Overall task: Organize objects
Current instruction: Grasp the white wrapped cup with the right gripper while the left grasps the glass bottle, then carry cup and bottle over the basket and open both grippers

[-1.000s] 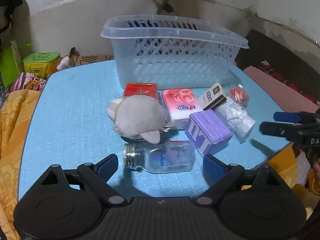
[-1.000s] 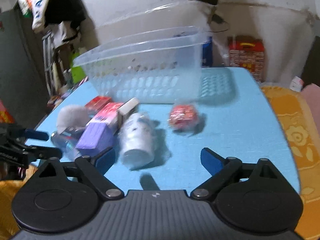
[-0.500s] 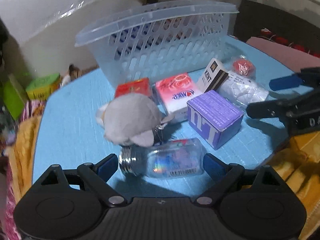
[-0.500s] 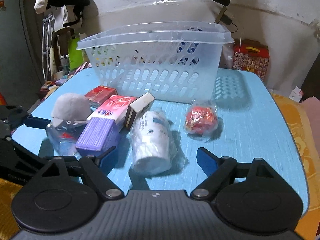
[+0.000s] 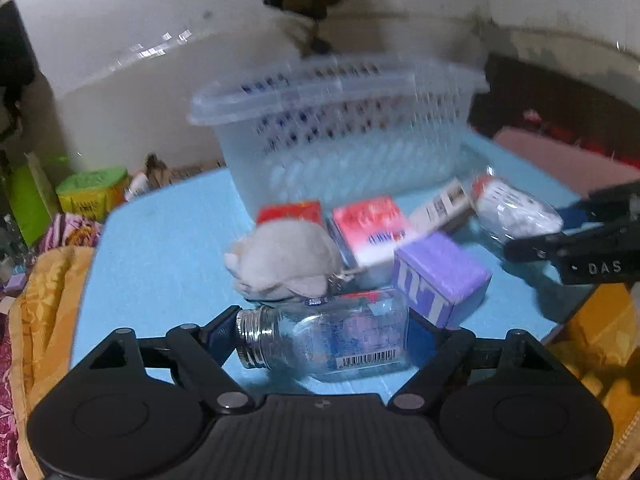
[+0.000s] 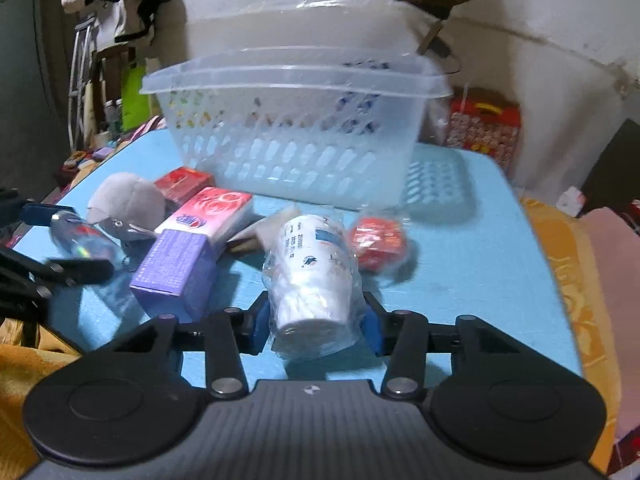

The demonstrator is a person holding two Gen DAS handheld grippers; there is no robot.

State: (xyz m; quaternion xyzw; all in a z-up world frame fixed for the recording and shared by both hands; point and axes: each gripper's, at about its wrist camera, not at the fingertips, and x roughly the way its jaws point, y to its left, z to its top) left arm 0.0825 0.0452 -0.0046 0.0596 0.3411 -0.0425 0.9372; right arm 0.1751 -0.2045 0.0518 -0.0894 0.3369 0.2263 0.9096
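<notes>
A clear glass jar [image 5: 332, 332] with a metal screw neck lies on its side between my left gripper's [image 5: 324, 336] fingers, which have closed onto its ends. My right gripper [image 6: 314, 322] is shut on a wrapped stack of white paper cups [image 6: 310, 280] lying on the blue table [image 6: 472, 264]. Behind stand a purple box [image 5: 440, 276], a grey plush toy [image 5: 286, 260], a red-white tissue pack [image 5: 370, 226], a red box [image 5: 290, 212] and a wrapped red ball [image 6: 378, 242]. A clear plastic basket [image 6: 296, 132] stands at the back.
A small white-and-dark box [image 5: 442, 206] leans between the tissue pack and the cups. Yellow cloth [image 5: 40, 308] hangs off the table's left side, and a green tin [image 5: 90, 192] sits beyond it. A red patterned box [image 6: 482, 128] stands behind the table's right corner.
Both grippers moved forward and closed: the left onto the glass jar, the right onto the wrapped cups. The cups have shifted a little towards the right gripper.
</notes>
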